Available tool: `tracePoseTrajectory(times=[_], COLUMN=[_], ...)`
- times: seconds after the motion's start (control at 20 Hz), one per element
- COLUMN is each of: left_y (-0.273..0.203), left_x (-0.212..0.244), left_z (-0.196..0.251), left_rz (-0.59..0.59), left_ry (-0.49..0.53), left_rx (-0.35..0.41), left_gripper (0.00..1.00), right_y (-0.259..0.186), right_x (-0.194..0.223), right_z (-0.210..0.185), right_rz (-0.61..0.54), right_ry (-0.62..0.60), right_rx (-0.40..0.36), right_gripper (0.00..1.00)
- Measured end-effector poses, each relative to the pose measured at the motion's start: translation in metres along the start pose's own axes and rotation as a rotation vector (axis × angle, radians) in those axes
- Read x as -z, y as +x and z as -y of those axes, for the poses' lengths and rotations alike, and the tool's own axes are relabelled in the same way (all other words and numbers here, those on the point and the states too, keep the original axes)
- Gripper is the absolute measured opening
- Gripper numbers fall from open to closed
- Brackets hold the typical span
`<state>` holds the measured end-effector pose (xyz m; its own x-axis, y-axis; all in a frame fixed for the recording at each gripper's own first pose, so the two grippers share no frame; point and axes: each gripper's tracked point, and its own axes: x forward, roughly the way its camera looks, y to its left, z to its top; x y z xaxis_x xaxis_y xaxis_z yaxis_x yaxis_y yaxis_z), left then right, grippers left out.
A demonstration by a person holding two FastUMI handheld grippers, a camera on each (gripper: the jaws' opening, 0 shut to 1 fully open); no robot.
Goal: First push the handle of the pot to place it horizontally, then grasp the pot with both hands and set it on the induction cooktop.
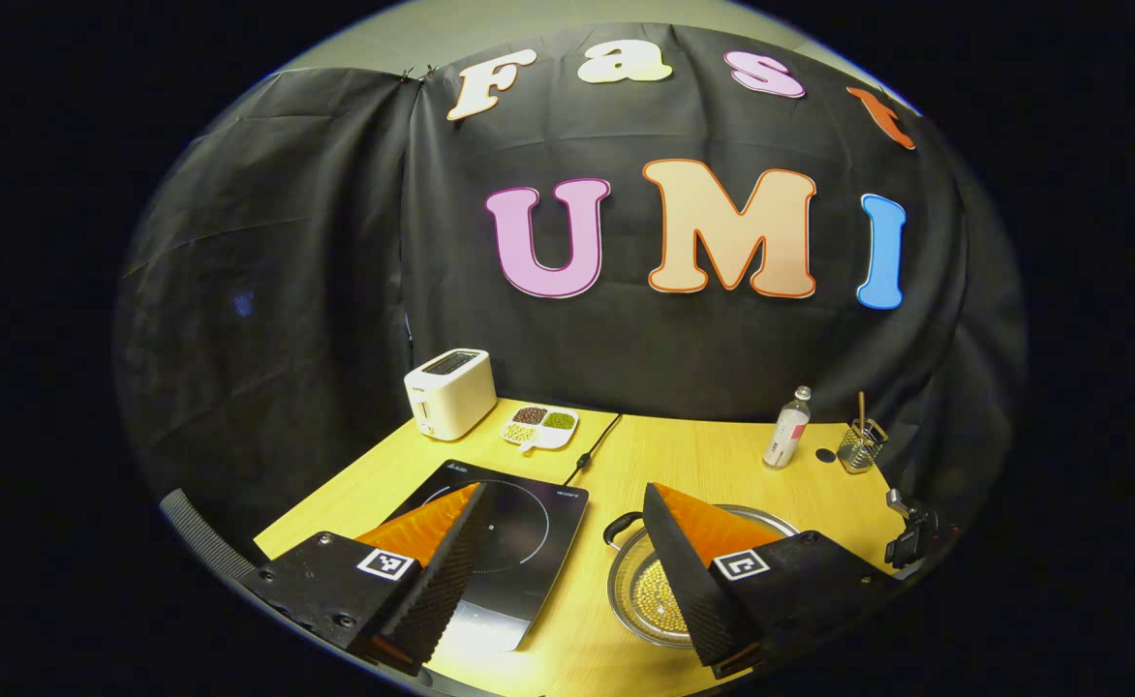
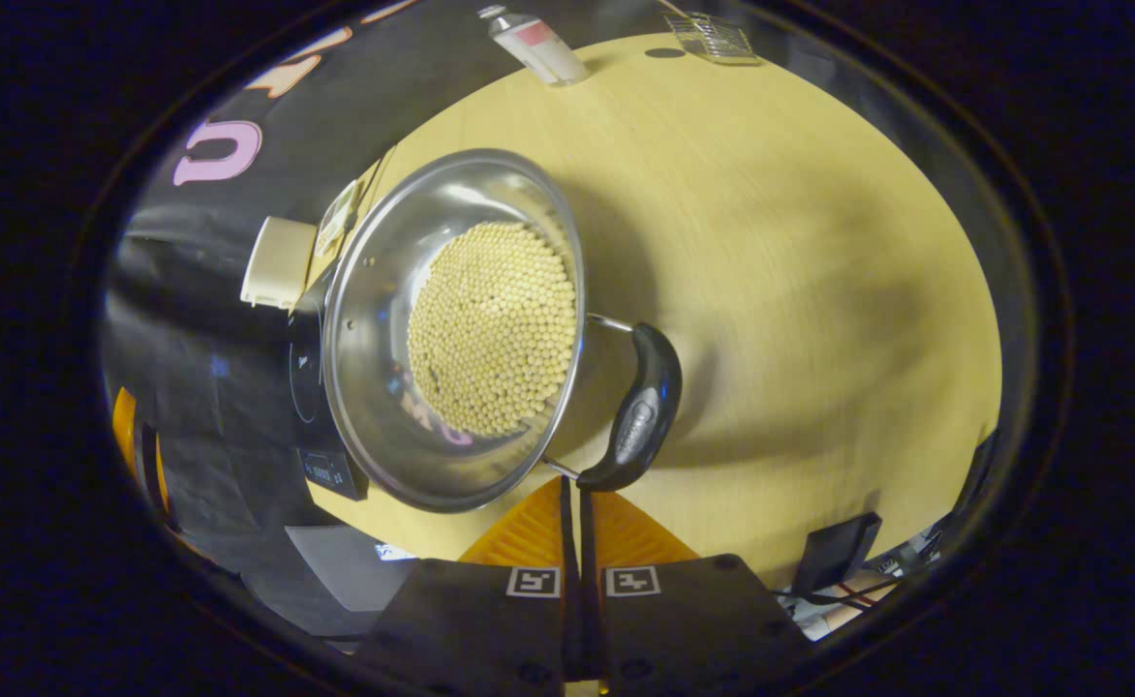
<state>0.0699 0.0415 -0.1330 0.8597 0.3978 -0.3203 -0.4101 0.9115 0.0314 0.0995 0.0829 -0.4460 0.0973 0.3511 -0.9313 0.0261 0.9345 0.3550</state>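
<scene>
Steel pot (image 2: 451, 329), base covered w/ pale round beads, sits on the wooden table (image 2: 771, 252) just beside the induction cooktop (image 1: 509, 532), its black handle (image 2: 640, 411) at the rim nearest the right gripper (image 2: 572, 518), fingers together, tips just short of it. Left gripper (image 1: 567, 561) hangs above the table's near edge, fingers wide apart. Toaster (image 1: 449, 392), divided dish (image 1: 540, 426), bottle (image 1: 786, 428) and wire holder (image 1: 861, 445) line the far edge.
</scene>
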Motion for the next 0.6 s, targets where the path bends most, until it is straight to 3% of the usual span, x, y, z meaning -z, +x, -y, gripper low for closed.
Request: tracePoseTrajectory(times=[0.6], left_y=[0.004], left_x=[0.020], left_z=[-0.020], left_rz=[-0.072], left_ry=[-0.027], left_rx=[-0.061], left_gripper=[0.96], right_y=[0.007], right_x=[-0.062], right_z=[0.012], right_rz=[0.081], right_ry=[0.048], right_rx=[0.042], right_gripper=[0.03])
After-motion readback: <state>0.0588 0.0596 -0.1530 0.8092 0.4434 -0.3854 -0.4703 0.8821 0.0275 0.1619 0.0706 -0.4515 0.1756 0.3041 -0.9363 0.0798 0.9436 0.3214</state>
